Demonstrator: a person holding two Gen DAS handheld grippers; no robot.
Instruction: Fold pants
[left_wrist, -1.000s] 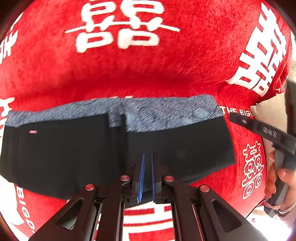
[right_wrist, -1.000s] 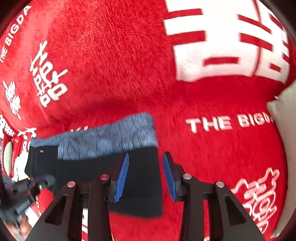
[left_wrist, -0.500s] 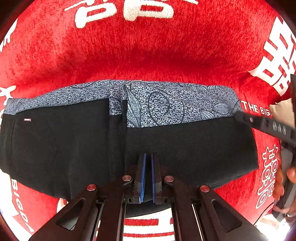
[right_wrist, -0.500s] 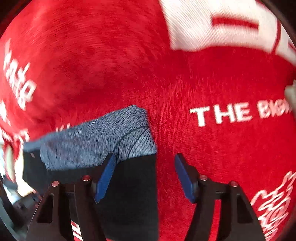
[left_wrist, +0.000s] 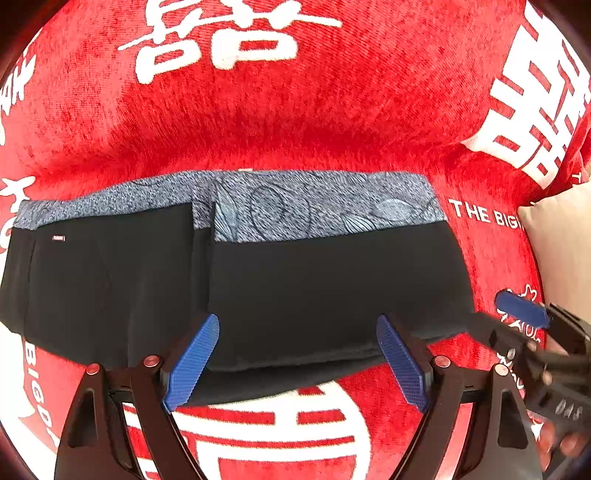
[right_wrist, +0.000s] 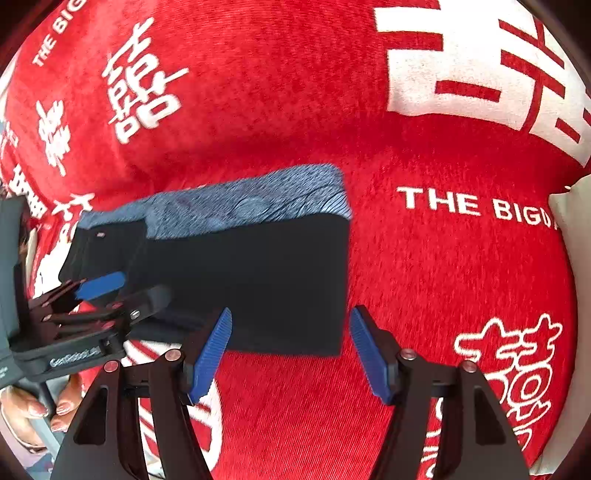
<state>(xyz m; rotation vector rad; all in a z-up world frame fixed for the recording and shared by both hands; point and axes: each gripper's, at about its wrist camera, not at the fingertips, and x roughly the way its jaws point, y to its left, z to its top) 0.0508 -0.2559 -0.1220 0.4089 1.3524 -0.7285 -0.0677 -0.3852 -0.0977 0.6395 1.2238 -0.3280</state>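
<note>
Lying folded on the red blanket (left_wrist: 295, 122) with long axis running nine to three o'clock, pants (left_wrist: 332, 288) sitting at twelve o'clock of the left gripper (left_wrist: 295, 363), nearer than the right gripper (right_wrist: 290, 354), both having just been opening, gripping nothing.

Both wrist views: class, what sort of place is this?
Probably a bed at home: a plush red blanket printed with white characters, a beige pillow at its edge, and black pants folded on top.

right gripper (right_wrist: 290, 354) jaws apart, nothing between | folded pants (right_wrist: 258, 266) on red blanket (right_wrist: 443, 277)
</note>
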